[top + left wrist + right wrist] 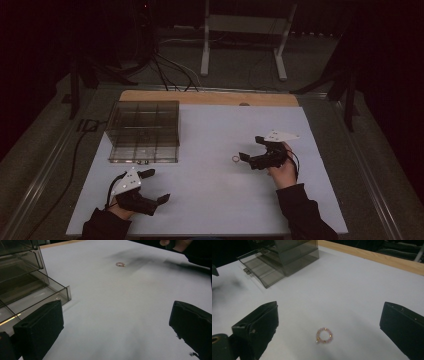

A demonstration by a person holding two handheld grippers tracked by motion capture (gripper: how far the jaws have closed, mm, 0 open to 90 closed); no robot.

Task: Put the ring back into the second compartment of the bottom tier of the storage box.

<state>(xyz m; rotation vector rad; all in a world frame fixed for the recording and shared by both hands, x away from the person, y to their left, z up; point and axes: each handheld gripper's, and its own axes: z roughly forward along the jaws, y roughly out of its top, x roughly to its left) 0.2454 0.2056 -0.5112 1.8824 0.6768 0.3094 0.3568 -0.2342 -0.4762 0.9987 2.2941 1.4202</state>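
A small pink beaded ring (324,335) is seen lying flat on the white table (210,200), just beside the right gripper (250,150), between its wide-spread jaws. The left gripper (156,186), also held wide, is well apart, near a smoky clear drawer box (144,131). No readable writing is seen.

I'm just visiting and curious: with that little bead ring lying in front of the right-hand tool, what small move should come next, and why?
Probably ease the right gripper forward and down until its open fingers straddle the bead ring, then close. The ring lies flat on the white table just ahead of them, untouched, and the clear drawer box has a drawer pulled out.
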